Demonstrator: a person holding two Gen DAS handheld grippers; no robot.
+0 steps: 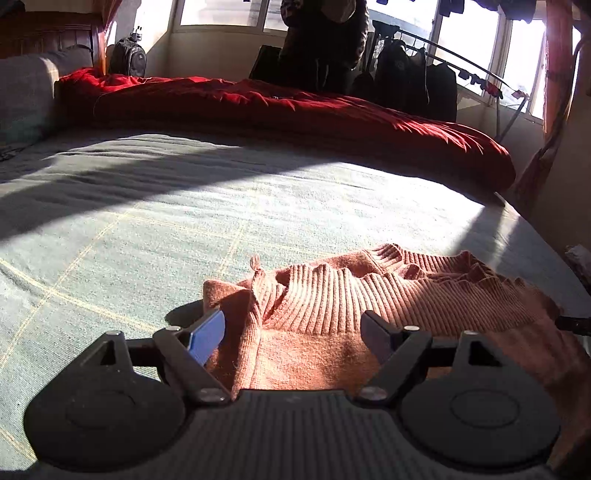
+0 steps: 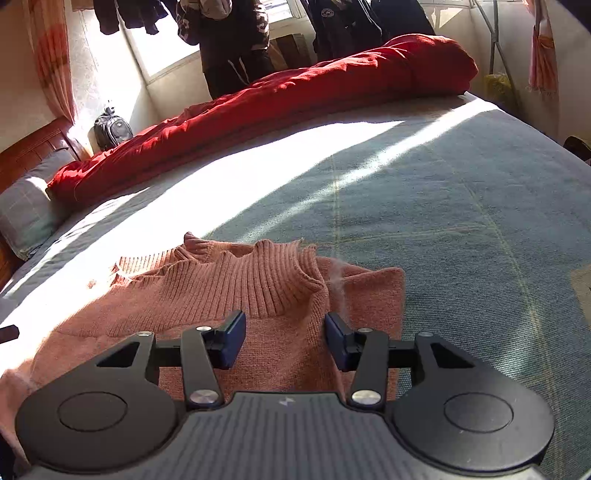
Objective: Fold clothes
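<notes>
Here, both grippers parted over the sweater

The rust-orange ribbed knit sweater [image 1: 332, 306] lies low in both views on the grey-green bedspread [image 1: 147, 206]. Left gripper [image 1: 295, 334] and right gripper [image 2: 284, 341] hover released, grasping nothing.

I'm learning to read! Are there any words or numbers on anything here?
No words can be read.
Round badge on the dark hanging jacket: too small and blurred.
Small lightning-bolt mark, not a word, on the right gripper body.
The sweater shows no label.
</notes>
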